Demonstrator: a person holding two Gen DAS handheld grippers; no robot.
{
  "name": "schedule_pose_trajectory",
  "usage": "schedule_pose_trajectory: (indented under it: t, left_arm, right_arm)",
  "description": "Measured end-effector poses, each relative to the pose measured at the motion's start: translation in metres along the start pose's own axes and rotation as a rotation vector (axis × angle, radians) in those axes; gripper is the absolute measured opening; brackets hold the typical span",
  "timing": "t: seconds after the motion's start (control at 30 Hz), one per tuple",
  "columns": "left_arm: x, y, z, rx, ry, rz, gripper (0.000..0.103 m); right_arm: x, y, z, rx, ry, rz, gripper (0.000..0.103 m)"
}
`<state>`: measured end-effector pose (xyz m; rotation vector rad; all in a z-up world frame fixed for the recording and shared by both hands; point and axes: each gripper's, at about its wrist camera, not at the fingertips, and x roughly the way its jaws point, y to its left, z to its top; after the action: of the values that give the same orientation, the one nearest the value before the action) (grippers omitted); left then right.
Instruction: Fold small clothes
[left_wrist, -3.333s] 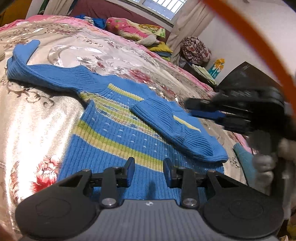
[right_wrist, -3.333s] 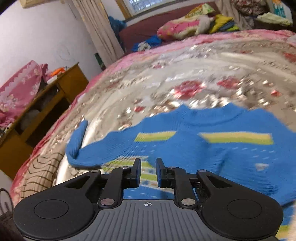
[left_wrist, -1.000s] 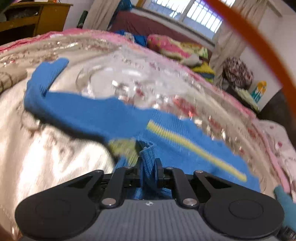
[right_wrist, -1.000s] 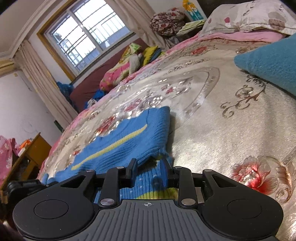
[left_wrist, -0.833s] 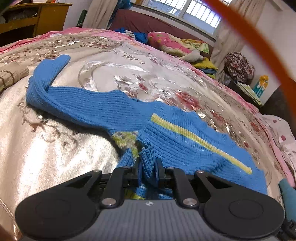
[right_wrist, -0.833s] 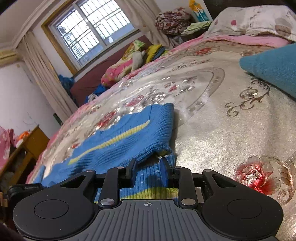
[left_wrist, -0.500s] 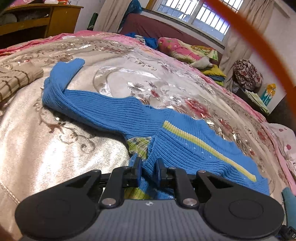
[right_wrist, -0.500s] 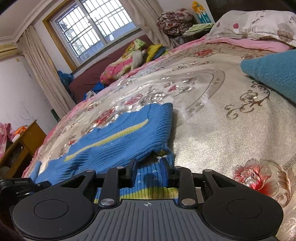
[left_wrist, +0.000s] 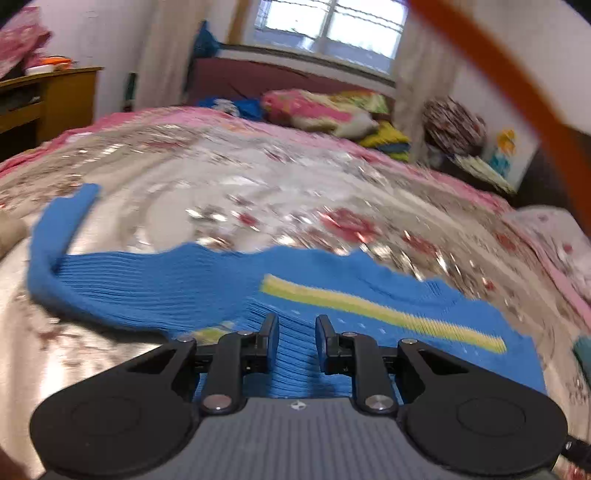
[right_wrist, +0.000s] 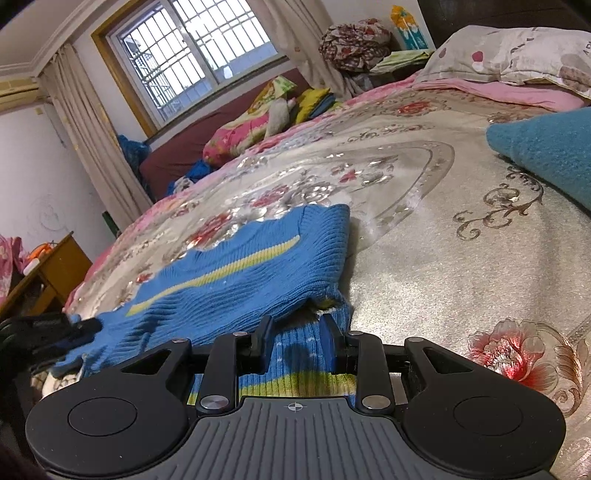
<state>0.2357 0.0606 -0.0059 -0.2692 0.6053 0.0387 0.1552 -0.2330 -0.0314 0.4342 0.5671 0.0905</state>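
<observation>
Blue sweater is lying on the bed, its bottom hem folded up over the body. One sleeve is still trailing out to the far left of that folded body. Left tool, nearer the sleeve, has just been opening its jaws; knit between them, pads clear. Right tool is gripping the folded corner at the body's right end.

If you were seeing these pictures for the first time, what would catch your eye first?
The bright blue sweater with a yellow stripe lies folded across the shiny floral bedspread. The left hand-held gripper, its jaws just opening, hovers over the knit. A teal cushion sits at the right.
</observation>
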Motion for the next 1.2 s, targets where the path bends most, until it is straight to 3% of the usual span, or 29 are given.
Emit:
schedule_pose_trajectory:
  t: [0.13, 0.33, 0.53, 0.73, 0.87, 1.1, 1.2]
  left_arm:
    - [0.02, -0.006, -0.007, 0.062, 0.057, 0.022, 0.029]
    - [0.037, 0.006, 0.006, 0.054, 0.025, 0.117, 0.029]
    - [0.026, -0.001, 0.009, 0.101, 0.0, 0.12, 0.029]
    - [0.008, -0.012, 0.017, 0.109, -0.021, -0.003, 0.031]
    - [0.016, -0.026, 0.021, 0.148, 0.031, -0.114, 0.037]
    - [0.012, -0.092, 0.002, 0.4, 0.061, -0.288, 0.038]
    - [0.021, -0.114, -0.006, 0.462, 0.091, -0.314, 0.038]
  right_arm:
    - [0.001, -0.001, 0.0, 0.001, 0.003, 0.002, 0.028]
    - [0.003, -0.002, 0.0, -0.003, 0.007, 0.002, 0.028]
    - [0.003, -0.002, -0.001, -0.001, -0.001, -0.004, 0.028]
    - [0.003, -0.002, -0.001, -0.007, 0.0, -0.003, 0.028]
    - [0.004, 0.0, -0.001, -0.015, 0.004, -0.002, 0.028]
    - [0.004, 0.001, -0.002, -0.016, 0.005, -0.001, 0.028]
    - [0.005, 0.002, -0.003, -0.021, 0.007, -0.001, 0.028]
